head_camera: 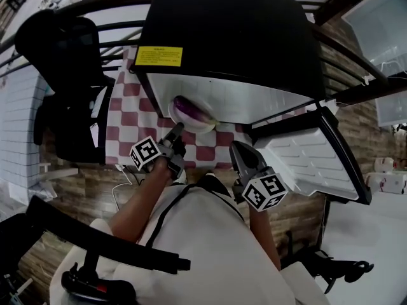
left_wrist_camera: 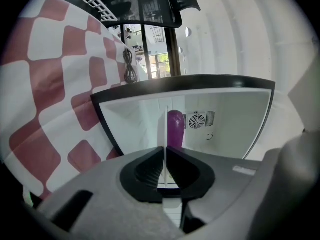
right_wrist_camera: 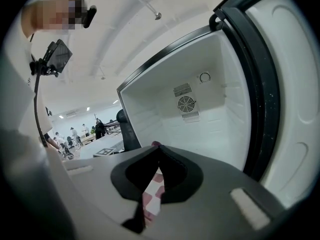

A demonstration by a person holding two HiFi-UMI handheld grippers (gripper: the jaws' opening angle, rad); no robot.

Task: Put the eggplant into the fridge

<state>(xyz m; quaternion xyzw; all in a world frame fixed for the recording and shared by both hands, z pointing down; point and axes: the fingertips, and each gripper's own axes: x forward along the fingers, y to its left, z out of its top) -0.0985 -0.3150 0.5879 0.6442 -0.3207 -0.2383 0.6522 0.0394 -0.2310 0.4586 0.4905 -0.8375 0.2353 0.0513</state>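
Observation:
A purple eggplant [head_camera: 191, 108] lies on a white plate [head_camera: 202, 124] at the mouth of the open black fridge [head_camera: 235, 37]. My left gripper [head_camera: 177, 131] is shut on the plate's near rim. In the left gripper view the rim [left_wrist_camera: 164, 134] shows edge-on between the jaws of the left gripper [left_wrist_camera: 164, 164], with the eggplant [left_wrist_camera: 175, 129] behind it against the white fridge interior [left_wrist_camera: 225, 124]. My right gripper [head_camera: 238, 150] hangs in front of the fridge with nothing in it. Its tips meet in the right gripper view [right_wrist_camera: 158, 148], facing the empty interior [right_wrist_camera: 200, 119].
The fridge door [head_camera: 311, 164] stands open to the right, close to the right gripper. The fridge sits on a red-and-white checked tablecloth [head_camera: 130, 119]. A black office chair [head_camera: 63, 88] stands at the left. A coiled cable [left_wrist_camera: 130, 69] lies on the cloth.

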